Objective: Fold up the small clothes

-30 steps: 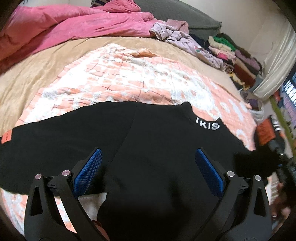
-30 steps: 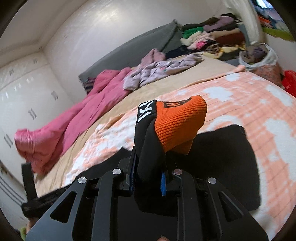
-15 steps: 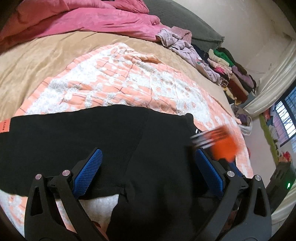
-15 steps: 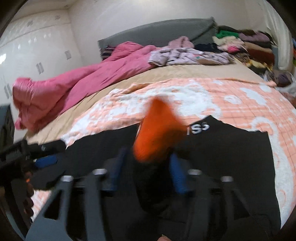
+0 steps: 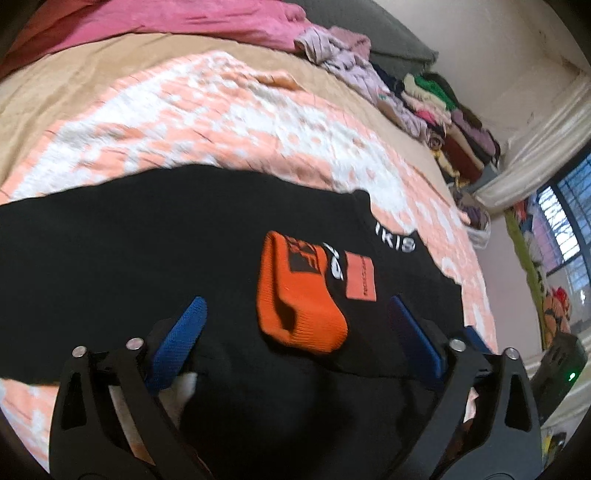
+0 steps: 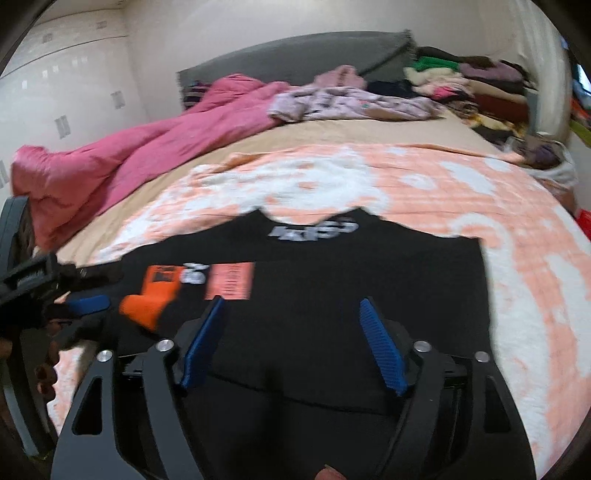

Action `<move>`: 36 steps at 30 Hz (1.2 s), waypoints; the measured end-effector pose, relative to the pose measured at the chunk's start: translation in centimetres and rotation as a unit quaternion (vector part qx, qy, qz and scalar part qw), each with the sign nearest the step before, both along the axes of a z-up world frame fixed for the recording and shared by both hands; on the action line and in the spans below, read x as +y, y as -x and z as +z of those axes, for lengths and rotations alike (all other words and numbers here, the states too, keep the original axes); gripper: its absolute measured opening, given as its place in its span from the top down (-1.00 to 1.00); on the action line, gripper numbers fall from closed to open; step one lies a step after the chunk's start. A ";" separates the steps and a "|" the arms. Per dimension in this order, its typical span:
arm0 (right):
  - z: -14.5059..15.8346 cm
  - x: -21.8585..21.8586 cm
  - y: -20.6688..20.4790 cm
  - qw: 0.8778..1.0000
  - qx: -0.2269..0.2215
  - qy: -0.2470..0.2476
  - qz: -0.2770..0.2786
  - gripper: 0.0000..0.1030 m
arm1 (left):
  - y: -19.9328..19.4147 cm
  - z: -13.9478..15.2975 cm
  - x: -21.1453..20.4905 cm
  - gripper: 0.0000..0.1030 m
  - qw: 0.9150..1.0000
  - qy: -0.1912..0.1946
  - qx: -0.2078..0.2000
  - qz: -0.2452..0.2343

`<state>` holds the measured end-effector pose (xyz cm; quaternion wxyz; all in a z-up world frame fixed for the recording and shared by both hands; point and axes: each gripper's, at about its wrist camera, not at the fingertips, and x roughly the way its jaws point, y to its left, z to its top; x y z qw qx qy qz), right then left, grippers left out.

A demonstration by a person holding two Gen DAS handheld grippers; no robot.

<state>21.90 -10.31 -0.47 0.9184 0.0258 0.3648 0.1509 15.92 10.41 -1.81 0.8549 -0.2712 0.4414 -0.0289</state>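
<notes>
On the peach blanket (image 5: 229, 125) the black garment (image 5: 147, 236) lies flat. Its orange cuff (image 5: 299, 295), a second ago pinched upright, now rests folded on its middle; the right gripper (image 6: 293, 339) is opening, empty. The left gripper (image 5: 295, 343), spread around the cuff, is closing. Sleeve fold looks done.

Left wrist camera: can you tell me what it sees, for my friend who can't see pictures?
A black garment lies flat on a peach and white blanket, its orange cuff folded onto the middle. The left gripper, jaws closing but gripping nothing, hangs over the cuff. Behind are a pink duvet and piled clothes.
</notes>
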 end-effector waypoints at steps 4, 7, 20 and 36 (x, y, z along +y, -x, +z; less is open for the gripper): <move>-0.3 -3.0 -0.3 0.999 0.009 0.004 -0.037 -0.52 | -1.2 -1.2 -1.6 0.29 0.999 -0.037 0.016 -0.005; -0.7 -4.6 -0.5 0.998 0.015 0.008 -0.059 -0.52 | -1.1 -1.2 -2.2 1.00 0.996 -0.089 0.002 0.000; -2.5 -6.8 -0.4 0.995 0.043 0.032 -0.083 -0.52 | 1.0 -0.8 -0.1 0.91 0.991 -0.130 0.003 0.024; -5.0 -5.7 -0.7 0.990 0.100 0.080 -0.055 -0.52 | -0.5 -2.8 -5.2 0.37 0.984 -0.163 0.027 -0.067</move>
